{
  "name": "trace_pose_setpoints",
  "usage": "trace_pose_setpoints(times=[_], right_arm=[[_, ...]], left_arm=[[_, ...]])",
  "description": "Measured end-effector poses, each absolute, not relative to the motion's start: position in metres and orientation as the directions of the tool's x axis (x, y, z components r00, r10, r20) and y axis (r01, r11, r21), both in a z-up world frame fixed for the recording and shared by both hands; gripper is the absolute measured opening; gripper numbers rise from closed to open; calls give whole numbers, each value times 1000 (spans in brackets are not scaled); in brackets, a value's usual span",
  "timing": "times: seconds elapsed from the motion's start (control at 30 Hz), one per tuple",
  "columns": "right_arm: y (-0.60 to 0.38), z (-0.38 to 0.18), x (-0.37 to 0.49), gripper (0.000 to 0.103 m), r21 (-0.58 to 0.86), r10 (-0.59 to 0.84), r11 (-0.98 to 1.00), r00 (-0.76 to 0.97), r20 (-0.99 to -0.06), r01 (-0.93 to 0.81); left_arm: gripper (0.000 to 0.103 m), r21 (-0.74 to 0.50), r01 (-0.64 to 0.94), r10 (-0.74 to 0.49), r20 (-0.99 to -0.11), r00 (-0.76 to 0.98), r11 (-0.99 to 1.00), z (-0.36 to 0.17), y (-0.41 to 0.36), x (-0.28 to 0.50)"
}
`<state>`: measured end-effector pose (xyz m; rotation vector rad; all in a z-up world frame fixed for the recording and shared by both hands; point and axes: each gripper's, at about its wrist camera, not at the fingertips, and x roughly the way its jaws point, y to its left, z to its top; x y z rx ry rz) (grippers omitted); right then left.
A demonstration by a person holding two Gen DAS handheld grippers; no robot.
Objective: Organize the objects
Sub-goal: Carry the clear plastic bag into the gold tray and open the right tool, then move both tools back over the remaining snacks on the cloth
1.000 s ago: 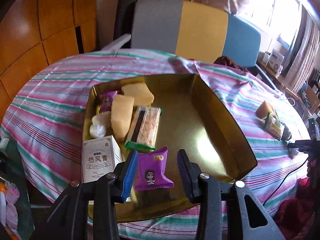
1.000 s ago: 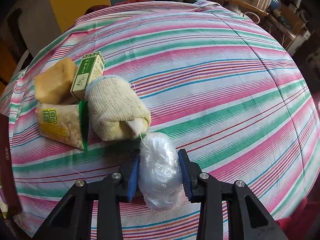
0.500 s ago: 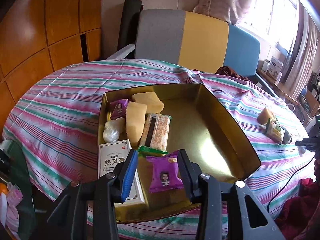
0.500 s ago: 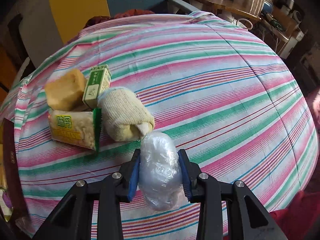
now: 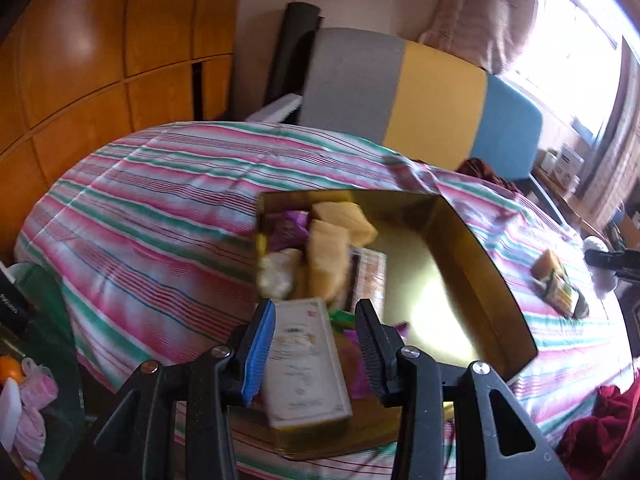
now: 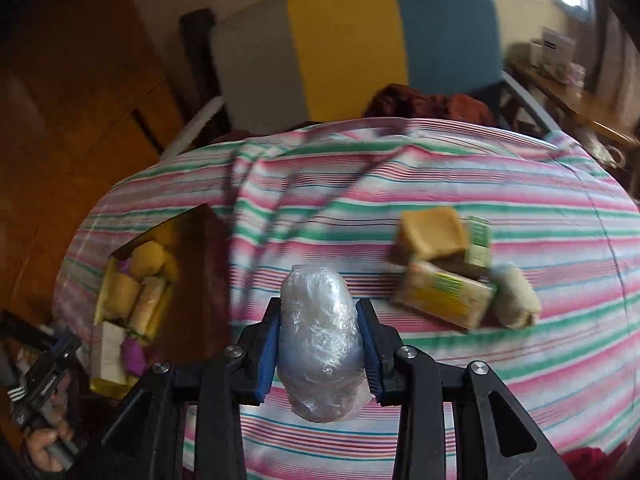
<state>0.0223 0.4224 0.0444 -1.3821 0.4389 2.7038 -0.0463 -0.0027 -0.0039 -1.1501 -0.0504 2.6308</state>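
A gold tin box [image 5: 492,280] lies on the striped table and holds yellow sponges [image 5: 328,256], a white carton [image 5: 304,356], purple packets [image 5: 288,228] and a snack bar. My left gripper [image 5: 316,344] is open and empty above the box's near end, over the white carton. My right gripper [image 6: 320,344] is shut on a clear plastic-wrapped bundle [image 6: 320,340] held above the table. The box also shows at the left in the right wrist view [image 6: 200,280].
On the cloth at the right lie a tan sponge [image 6: 432,236], a green carton [image 6: 478,246], a yellow snack pack [image 6: 444,298] and a knitted roll [image 6: 514,300]. A grey, yellow and blue chair [image 5: 420,92] stands behind the table. Wooden cabinets are at the left.
The left gripper has pulled back and left from the purple packet, which now lies in the box. The right gripper has lifted the plastic bundle and swung left toward the box.
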Motion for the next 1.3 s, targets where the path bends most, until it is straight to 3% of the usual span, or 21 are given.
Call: trace_pose_setpoints(times=[0.2, 0.43, 0.6, 0.67, 0.97, 1.3], right_arm=[[293, 11, -52, 37, 243, -235, -969, -483, -844, 49], [219, -62, -94, 40, 264, -269, -963, -301, -915, 59], [199, -82, -87, 47, 367, -374, -927, -247, -894, 73], [197, -87, -82, 61, 402, -408, -913, -235, -882, 75], [241, -54, -50, 67, 403, -397, -912, -390, -831, 68], [362, -5, 10, 79, 299, -157, -946, -630, -760, -125]], left_arm=[[41, -162, -183, 243, -718, -653, -970, -5, -22, -54], [41, -179, -192, 261, -736, -624, -965, -14, -21, -58], [41, -176, -190, 257, -743, -617, -966, -19, -20, -59], [41, -172, -193, 256, -744, -618, -966, -19, -18, -58], [42, -145, -227, 257, -745, -616, -963, -20, -6, -53], [41, -160, -319, 326, -746, -580, -934, -14, 30, -48]])
